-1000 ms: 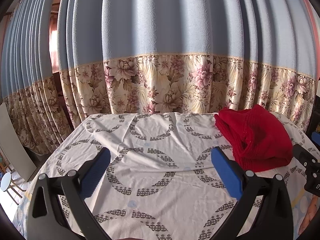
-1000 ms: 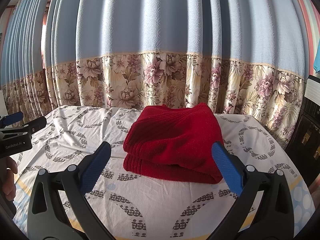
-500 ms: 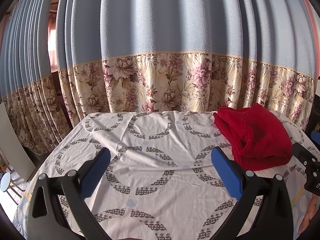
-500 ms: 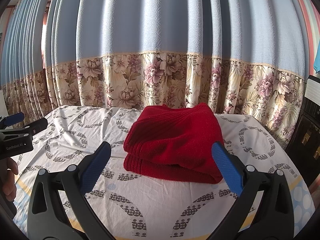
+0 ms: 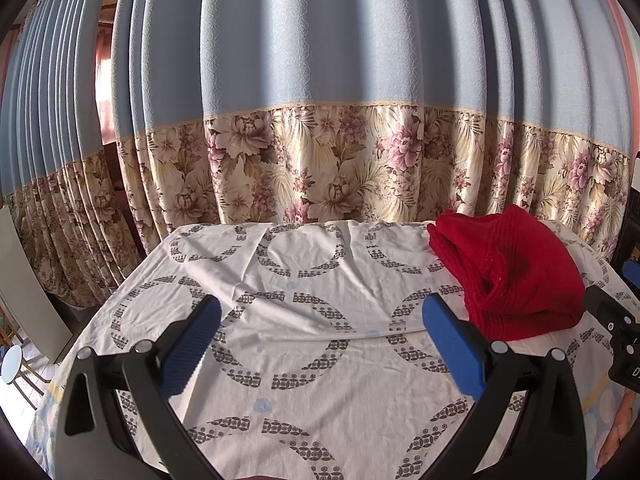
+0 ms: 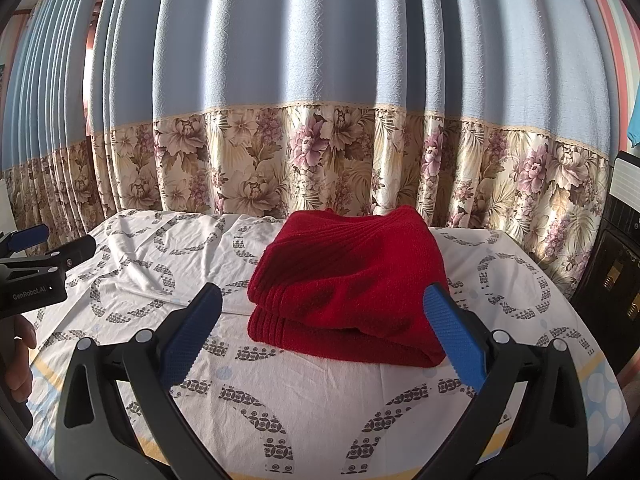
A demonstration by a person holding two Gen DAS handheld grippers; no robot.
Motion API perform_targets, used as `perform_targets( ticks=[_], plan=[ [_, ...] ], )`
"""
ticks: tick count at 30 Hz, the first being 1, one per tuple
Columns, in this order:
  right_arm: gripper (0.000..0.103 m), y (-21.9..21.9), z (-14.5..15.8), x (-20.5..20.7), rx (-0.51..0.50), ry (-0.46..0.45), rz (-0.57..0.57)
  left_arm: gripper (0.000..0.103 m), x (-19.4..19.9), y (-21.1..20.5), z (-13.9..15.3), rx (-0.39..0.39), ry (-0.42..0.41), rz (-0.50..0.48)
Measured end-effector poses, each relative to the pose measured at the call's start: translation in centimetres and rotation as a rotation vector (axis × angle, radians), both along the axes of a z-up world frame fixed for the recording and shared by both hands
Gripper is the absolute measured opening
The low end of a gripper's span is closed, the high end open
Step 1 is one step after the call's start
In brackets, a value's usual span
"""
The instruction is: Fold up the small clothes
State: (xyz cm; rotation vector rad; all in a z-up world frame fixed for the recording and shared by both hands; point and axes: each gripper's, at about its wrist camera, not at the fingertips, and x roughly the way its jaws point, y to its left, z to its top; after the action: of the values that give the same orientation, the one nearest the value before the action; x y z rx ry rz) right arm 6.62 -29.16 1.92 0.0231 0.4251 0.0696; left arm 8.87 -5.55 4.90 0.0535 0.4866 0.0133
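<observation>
Red knitwear (image 6: 348,284), ribbed and folded into a thick rectangular bundle of at least 2 layers, lies on the patterned sheet (image 6: 280,392) that covers the table. In the right wrist view it sits near the middle of the far half, its folded edge turned toward the camera and its back close to the curtain (image 6: 320,80). In the left wrist view the same bundle (image 5: 512,276) lies toward the sheet's right side, with bare sheet (image 5: 288,312) spread out to its left.

Right gripper (image 6: 322,330) hovers just short of the bundle with its jaws spread wide, the 2 blue fingertips (image 6: 190,332) standing either side of the bundle's near edge in the view; whether the right pad touches the cloth cannot be told. Nothing is clamped. Left gripper (image 5: 322,332) is likewise spread wide and empty above bare sheet, well left of the bundle; its right pad (image 5: 452,344) appears close beside the bundle's near left corner.

Each gripper shows at the edge of the other's view: the left one (image 6: 36,268) at the far left with a hand (image 6: 18,356) below it, the right one (image 5: 616,320) at the far right.

The sheet is white with grey crescent rings and lightly wrinkled. The curtain behind is blue above and floral below.
</observation>
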Motion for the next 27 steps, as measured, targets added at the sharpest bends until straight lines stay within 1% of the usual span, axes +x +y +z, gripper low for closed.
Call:
perform_targets(
  ticks=[6, 7, 9, 11, 12, 15, 17, 20, 24, 27],
  plan=[
    [0.1, -0.2, 0.0, -0.1, 0.002, -0.007, -0.002, 0.101, -0.4, 0.1, 0.2, -0.023, -0.005, -0.026],
    [0.1, -0.3, 0.0, -0.1, 0.005, -0.007, -0.003, 0.101, -0.2, 0.3, 0.2, -0.04, 0.001, -0.035],
    [0.1, -0.4, 0.0, -0.1, 0.006, -0.006, -0.002, 0.101, -0.3, 0.9, 0.3, -0.1, 0.009, -0.064],
    [0.1, -0.4, 0.0, -0.1, 0.003, -0.004, 0.0, 0.101, -0.2, 1.9, 0.5, -0.166, 0.024, -0.067],
    [0.1, -0.4, 0.0, -0.1, -0.002, -0.003, 0.002, 0.101, 0.0, 2.2, 0.5, -0.167, 0.03, -0.059],
    [0.1, -0.5, 0.0, -0.2, -0.004, -0.003, 0.004, 0.101, 0.5, 2.2, 0.6, -0.14, 0.039, -0.022],
    [0.1, -0.3, 0.0, -0.1, -0.005, -0.005, 0.002, 0.101, 0.7, 2.4, 0.4, -0.145, 0.052, -0.002],
    [0.1, -0.3, -0.1, -0.1, -0.013, -0.01, -0.001, 0.101, 0.8, 2.4, 0.4, -0.147, 0.055, 0.002],
    [0.1, -0.1, 0.0, -0.2, -0.018, -0.015, 0.001, 0.101, 0.8, 2.0, 0.4, -0.116, 0.048, 0.01],
    [0.1, -0.1, 0.0, -0.2, -0.03, -0.022, 0.0, 0.101, 0.8, 1.5, 0.4, -0.077, 0.046, 0.039]
  ],
)
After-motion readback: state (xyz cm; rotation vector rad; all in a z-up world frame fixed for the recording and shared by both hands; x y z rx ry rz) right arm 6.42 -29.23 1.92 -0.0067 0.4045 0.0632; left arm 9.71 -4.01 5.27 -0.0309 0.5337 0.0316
